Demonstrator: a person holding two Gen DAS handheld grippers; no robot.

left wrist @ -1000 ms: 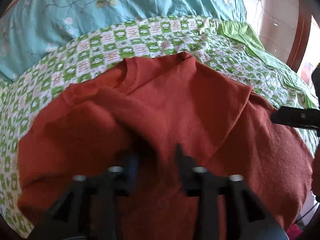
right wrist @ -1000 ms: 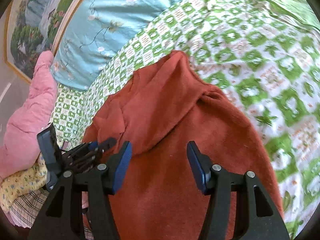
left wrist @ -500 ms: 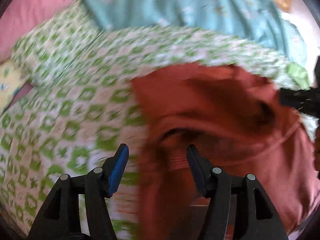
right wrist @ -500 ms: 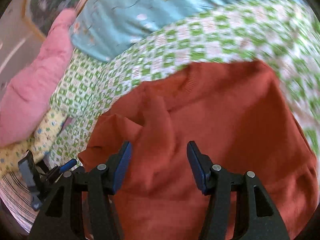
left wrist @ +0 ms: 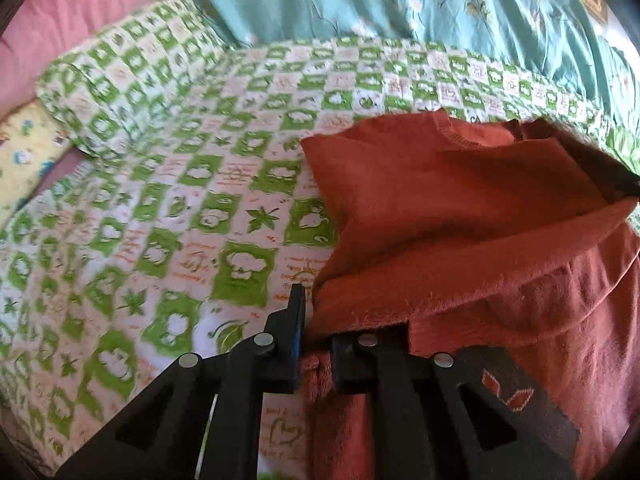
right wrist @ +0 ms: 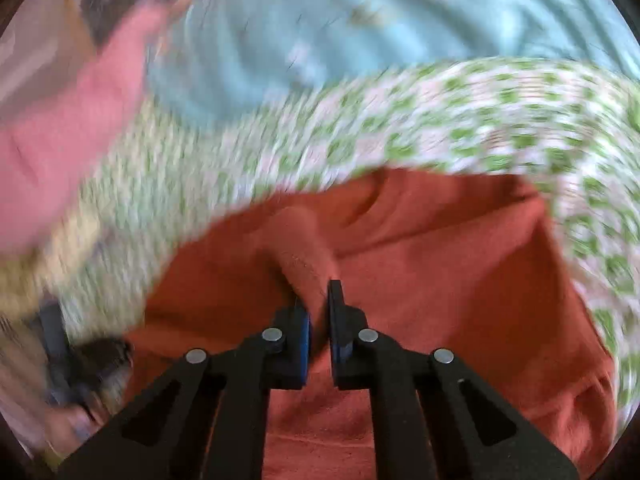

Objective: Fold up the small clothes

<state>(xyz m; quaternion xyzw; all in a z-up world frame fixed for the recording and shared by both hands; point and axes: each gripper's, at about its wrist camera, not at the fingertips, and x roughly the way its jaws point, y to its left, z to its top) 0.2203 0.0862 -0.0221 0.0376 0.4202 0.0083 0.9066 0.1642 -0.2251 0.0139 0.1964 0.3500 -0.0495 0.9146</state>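
A rust-red sweater point(left wrist: 452, 208) lies on the green-checked bedsheet point(left wrist: 168, 184), partly folded over itself. My left gripper point(left wrist: 316, 320) is shut on the sweater's left edge, with cloth bunched between the jaws and draped over the right finger. In the blurred right wrist view the same sweater point(right wrist: 440, 264) fills the lower half. My right gripper point(right wrist: 318, 316) is shut on a raised fold of the sweater that stands up between the blue pads.
A teal floral quilt point(left wrist: 400, 4) lies across the back of the bed. A pink pillow point(left wrist: 72, 12) and a yellow patterned cloth point(left wrist: 24, 152) sit at the far left. The left gripper shows blurred at the left edge of the right wrist view point(right wrist: 72, 356).
Both grippers were open half a second ago and have closed on the sweater, the left at its left edge, the right on a raised fold. Both cameras have swung left.
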